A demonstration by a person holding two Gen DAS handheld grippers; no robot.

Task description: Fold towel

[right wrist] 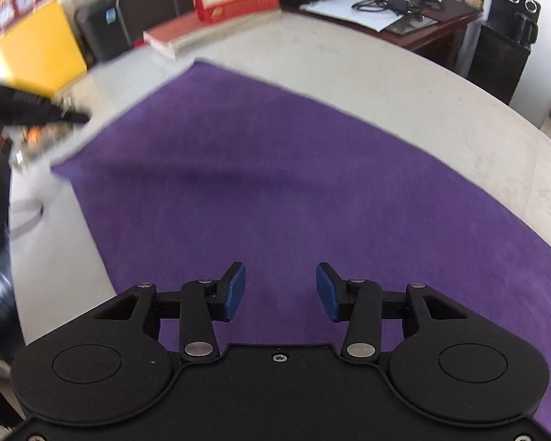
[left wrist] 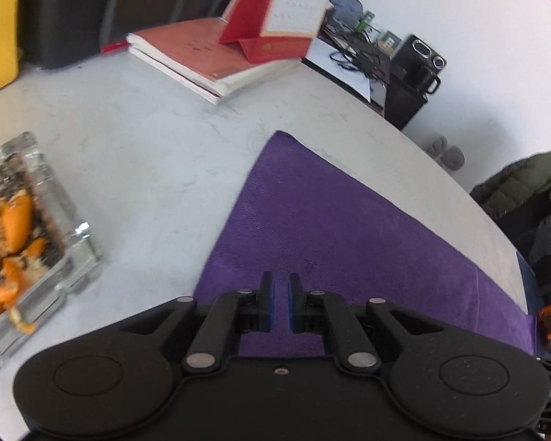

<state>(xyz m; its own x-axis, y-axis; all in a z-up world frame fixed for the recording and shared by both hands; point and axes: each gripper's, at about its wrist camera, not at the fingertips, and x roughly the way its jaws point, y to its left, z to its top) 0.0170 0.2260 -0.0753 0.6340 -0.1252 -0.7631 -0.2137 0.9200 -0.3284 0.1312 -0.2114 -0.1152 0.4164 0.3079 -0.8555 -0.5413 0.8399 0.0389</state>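
Plainly, towel (right wrist: 294, 191): purple, spread flat on the pale table (left wrist: 147, 154), reaching toward the table's curved edge; in the right wrist view its far corner lies close to the stack of books.
Left gripper (left wrist: 280, 303): low over the near end of the towel, pointing along its length; the blue pads (left wrist: 272, 305) are drawn nearly together with a thin strip of purple showing in the slit between them, and whether they pinch the cloth cannot be told.
Right gripper (right wrist: 281, 292): above the towel's near part, tilted down toward it, blue pads (right wrist: 235, 292) set wide apart with nothing between them.
Ashtray (left wrist: 25, 235): clear glass, filled with orange peel and dark scraps, on the table left of the towel, apart from it.
Books (left wrist: 209, 62): red-covered stack at the far side, with a red desk calendar (left wrist: 286, 11) standing on it.
Focus: both views are blurred toward the left edge.
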